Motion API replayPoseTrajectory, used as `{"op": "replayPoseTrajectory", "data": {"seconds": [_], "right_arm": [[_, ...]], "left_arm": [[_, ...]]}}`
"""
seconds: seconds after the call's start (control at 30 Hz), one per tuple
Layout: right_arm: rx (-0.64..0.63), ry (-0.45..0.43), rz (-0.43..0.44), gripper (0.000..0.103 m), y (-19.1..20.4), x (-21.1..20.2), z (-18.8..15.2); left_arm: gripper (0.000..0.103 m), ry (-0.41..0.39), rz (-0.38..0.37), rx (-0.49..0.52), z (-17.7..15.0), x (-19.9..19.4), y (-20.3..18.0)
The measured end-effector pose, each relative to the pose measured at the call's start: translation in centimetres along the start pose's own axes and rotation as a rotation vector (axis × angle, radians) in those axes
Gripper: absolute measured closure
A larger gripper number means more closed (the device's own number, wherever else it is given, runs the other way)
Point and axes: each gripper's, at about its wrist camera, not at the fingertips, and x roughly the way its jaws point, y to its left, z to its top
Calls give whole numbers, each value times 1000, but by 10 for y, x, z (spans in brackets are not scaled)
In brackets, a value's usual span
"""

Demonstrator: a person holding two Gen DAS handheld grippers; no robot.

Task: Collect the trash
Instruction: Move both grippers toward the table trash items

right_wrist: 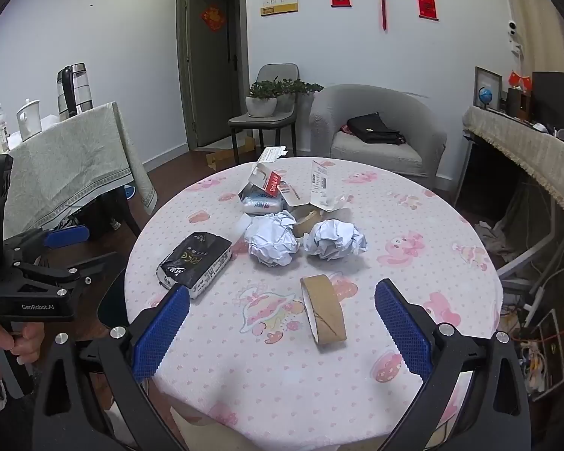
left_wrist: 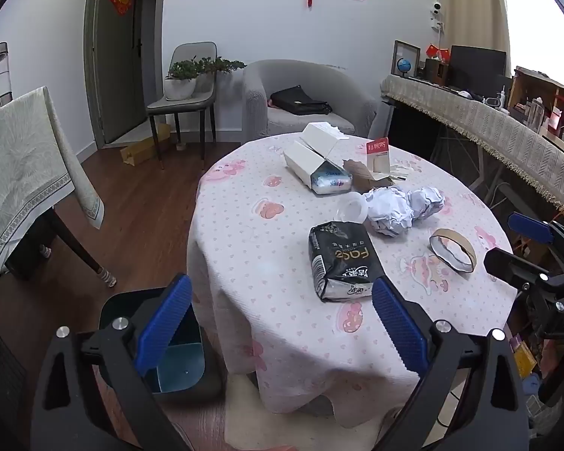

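Observation:
On the round table with a pink-print cloth lie a black tissue pack, two crumpled paper balls, a brown cardboard tape ring, a clear plastic cup, a white carton and torn card packaging. A dark bin stands on the floor left of the table. My left gripper hovers open over the table's near-left edge, short of the tissue pack. My right gripper hangs open, just short of the tape ring.
A cloth-covered side table with a kettle and cups stands at the left. Behind the round table are a chair with potted plants and a grey armchair holding a black bag. A long draped desk and floor cables fill the right.

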Motion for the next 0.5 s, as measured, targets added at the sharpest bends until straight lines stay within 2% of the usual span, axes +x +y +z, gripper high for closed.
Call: {"op": "replayPoseTrajectory", "data": {"seconds": [0.33,0.47,0.5], "right_arm": [[1,-3,2,3,-2,0,-2],[4,1,3,3,1,3,-1],[2,3,3,3,1,3,-1]], "left_arm": [[5,6,4,9,-2,0,-2],[5,-1,-14,11,-3,-5,-3],[5,9,-19,9,-3,4,-4]]}}
